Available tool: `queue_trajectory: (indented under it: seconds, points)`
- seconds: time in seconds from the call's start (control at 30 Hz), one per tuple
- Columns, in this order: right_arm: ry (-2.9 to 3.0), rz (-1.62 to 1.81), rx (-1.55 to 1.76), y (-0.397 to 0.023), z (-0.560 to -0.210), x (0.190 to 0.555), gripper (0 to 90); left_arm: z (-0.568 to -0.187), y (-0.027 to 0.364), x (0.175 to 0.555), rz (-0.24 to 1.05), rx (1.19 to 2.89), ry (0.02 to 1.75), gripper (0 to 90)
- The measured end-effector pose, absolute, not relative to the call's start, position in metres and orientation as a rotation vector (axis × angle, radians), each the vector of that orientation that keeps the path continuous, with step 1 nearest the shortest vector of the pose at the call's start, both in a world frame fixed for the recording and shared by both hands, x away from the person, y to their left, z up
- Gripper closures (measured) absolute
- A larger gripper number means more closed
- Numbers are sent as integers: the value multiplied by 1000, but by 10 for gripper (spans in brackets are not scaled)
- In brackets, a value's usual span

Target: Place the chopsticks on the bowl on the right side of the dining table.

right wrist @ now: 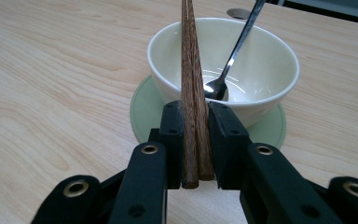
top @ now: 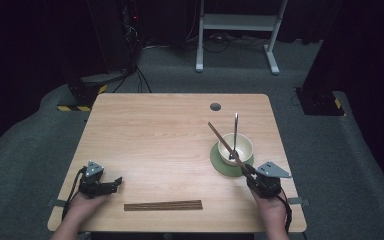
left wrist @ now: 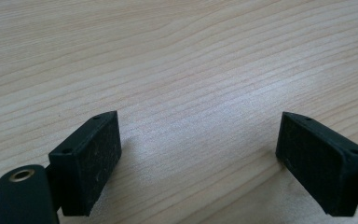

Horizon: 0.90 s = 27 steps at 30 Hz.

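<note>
A pair of dark wooden chopsticks (top: pixel 225 142) (right wrist: pixel 193 70) is clamped in my right gripper (top: pixel 250 176) (right wrist: pixel 196 116), which is shut on their thick ends. They slant up and to the left over a cream bowl (top: pixel 246 141) (right wrist: pixel 168 79). The bowl stands on a green saucer (top: pixel 219 162) (right wrist: pixel 142 112), and a metal spoon (top: pixel 235 130) (right wrist: pixel 242 37) leans in it. A second pair of chopsticks (top: pixel 163 205) lies flat near the table's front edge. My left gripper (top: pixel 116 182) (left wrist: pixel 200 140) rests at the front left, open, with bare wood between its pads.
The wooden table (top: pixel 155 135) has a round cable hole (top: pixel 215 106) near its far edge. Behind it on the grey floor stand a white desk frame (top: pixel 237 22) and black equipment bases at both sides.
</note>
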State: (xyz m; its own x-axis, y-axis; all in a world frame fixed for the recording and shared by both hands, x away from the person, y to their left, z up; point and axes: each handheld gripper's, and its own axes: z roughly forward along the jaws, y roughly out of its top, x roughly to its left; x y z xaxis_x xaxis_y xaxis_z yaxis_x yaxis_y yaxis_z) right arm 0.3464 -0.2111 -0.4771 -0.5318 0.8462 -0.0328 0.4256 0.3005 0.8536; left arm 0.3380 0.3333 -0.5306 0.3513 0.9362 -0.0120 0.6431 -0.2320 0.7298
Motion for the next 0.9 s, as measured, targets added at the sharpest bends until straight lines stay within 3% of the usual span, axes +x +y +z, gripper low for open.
queue_trajectory:
  seconds: [0.4,0.6,0.9]
  points:
    - [2108,1154,1105,-206,-476,343,756,-531,333,338,579,1968,1372,139]
    - [2082,1151,1130,-208,-477,344,661,-531,333,338,580,1969,1371,139]
    - [2077,1114,1117,-204,-477,343,610,-531,333,338,581,1969,1371,139]
